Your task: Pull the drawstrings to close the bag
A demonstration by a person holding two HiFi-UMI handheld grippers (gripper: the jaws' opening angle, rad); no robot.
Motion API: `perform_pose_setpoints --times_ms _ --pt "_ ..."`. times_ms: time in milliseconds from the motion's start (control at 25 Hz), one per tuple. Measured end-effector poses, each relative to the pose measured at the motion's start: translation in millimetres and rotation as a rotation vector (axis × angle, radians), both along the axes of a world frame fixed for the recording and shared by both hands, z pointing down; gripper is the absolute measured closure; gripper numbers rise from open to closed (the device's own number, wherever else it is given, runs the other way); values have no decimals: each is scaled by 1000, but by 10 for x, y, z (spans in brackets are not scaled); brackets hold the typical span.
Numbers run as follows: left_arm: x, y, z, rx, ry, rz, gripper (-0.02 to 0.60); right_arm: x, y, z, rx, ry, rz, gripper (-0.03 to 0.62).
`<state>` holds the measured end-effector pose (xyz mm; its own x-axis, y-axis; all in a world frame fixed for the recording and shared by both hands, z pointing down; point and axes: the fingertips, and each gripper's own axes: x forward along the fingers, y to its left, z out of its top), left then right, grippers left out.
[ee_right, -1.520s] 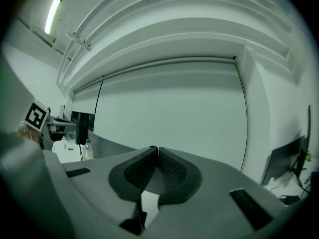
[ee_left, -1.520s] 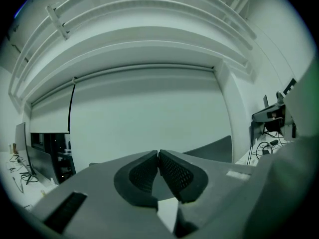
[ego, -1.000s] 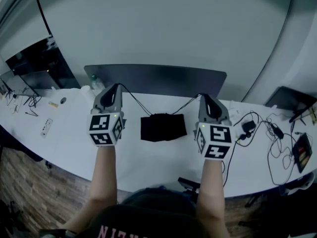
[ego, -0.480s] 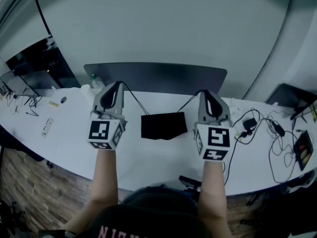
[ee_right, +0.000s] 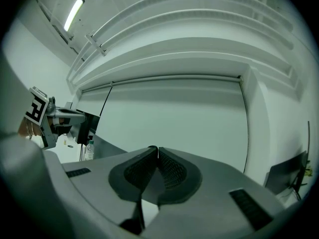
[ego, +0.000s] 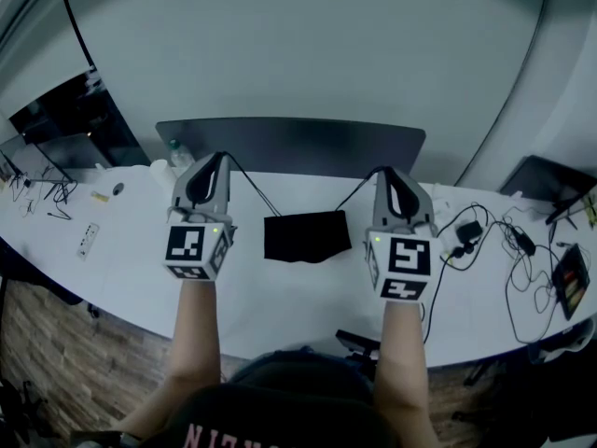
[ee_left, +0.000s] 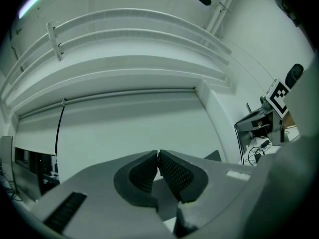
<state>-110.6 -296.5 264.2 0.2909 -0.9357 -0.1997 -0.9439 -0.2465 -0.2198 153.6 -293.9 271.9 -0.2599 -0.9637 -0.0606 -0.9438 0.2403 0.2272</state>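
A black drawstring bag [ego: 306, 236] lies in the middle of the white table [ego: 280, 297] in the head view. One thin black drawstring [ego: 252, 190] runs from its left top corner up to my left gripper [ego: 220, 156]. The other drawstring [ego: 356, 192] runs from the right corner to my right gripper [ego: 385, 170]. Both grippers are held up on either side of the bag, jaws pointing away from me. In the left gripper view [ee_left: 158, 154] and the right gripper view [ee_right: 158, 148] the pads meet tip to tip, facing a bare wall. Both strings look taut.
A dark partition panel [ego: 289, 147] stands behind the table, with a water bottle [ego: 174, 147] at its left end. Cables and a charger [ego: 466, 236] lie at the right, a power strip [ego: 87, 239] at the left. A dark monitor [ego: 65, 119] stands far left.
Both grippers have shifted slightly and the strings have tightened. The bag's top edge has gone from rumpled to straighter and flatter.
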Motion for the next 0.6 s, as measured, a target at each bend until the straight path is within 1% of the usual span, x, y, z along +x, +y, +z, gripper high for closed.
perform_pose_setpoints --times_ms 240,480,600 --pt "-85 -20 11 -13 -7 -16 568 -27 -22 -13 -1 5 -1 589" --pt "-51 -7 -105 34 -10 -7 568 -14 -23 -57 6 7 0 589" --pt "-46 0 -118 43 -12 -9 568 -6 -13 -75 14 9 -1 589"
